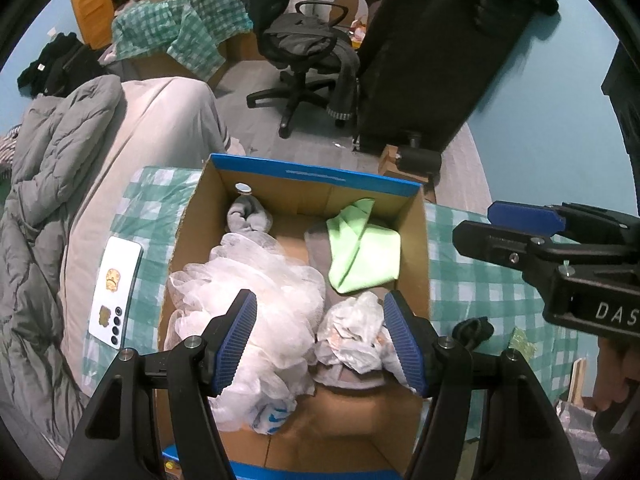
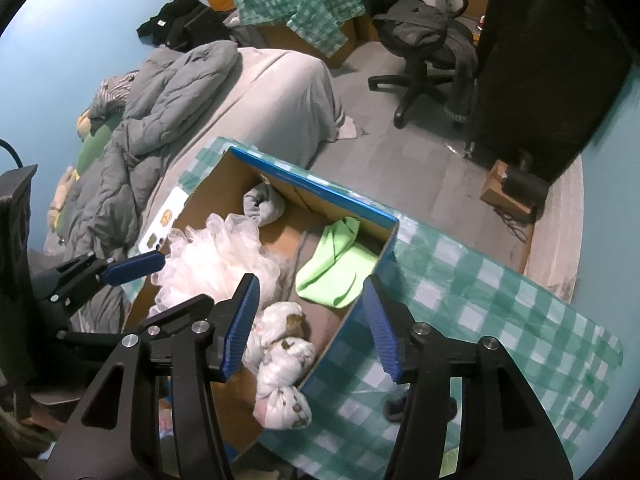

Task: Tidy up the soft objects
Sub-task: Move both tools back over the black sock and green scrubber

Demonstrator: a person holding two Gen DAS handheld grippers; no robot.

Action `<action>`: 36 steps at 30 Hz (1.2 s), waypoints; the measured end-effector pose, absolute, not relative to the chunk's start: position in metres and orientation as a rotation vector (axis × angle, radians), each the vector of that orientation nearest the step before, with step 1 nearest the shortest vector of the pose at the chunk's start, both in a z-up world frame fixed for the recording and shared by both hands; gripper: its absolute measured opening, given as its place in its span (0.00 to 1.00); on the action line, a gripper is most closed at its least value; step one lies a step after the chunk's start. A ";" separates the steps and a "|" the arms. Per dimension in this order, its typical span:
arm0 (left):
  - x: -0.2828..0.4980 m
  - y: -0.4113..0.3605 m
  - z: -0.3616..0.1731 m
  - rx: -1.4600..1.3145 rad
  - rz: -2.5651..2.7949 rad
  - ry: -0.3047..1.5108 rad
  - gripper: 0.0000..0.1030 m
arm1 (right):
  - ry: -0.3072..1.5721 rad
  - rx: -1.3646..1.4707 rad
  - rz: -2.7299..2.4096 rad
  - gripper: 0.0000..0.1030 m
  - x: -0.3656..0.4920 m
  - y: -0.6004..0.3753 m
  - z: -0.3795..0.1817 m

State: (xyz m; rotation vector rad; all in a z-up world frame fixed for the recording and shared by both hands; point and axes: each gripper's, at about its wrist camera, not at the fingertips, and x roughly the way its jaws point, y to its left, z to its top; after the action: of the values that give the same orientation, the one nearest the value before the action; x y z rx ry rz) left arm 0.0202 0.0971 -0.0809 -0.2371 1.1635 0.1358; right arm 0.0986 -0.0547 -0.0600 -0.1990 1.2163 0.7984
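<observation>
Because the cardboard box serves as the collecting bin on the checked bench, white mesh puff, green cloth and knotted bag lie inside it; left claw and right claw hover spread, empty.

Right gripper hovering with jaws apart and empty over cardboard box, box holding white mesh pouf, green cloth, grey sock roll, knotted patterned bundle, checked table cover lying underneath, left gripper showing at left.
</observation>
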 end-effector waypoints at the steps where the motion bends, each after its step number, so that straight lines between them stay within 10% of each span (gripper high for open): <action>1: 0.019 0.095 -0.079 -0.236 0.131 1.160 0.65 | 1.214 -0.199 0.793 0.53 0.098 -0.057 -0.058; 36: 0.023 -0.028 -0.080 -0.100 -0.115 1.230 0.70 | 1.348 -0.099 0.427 0.61 0.076 -0.243 -0.089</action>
State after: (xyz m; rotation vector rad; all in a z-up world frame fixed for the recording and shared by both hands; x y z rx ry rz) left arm 0.0228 -0.0278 -0.0796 -0.1001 1.2302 -0.1149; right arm 0.0760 -0.2435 -0.0889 -0.0995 1.3484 0.4274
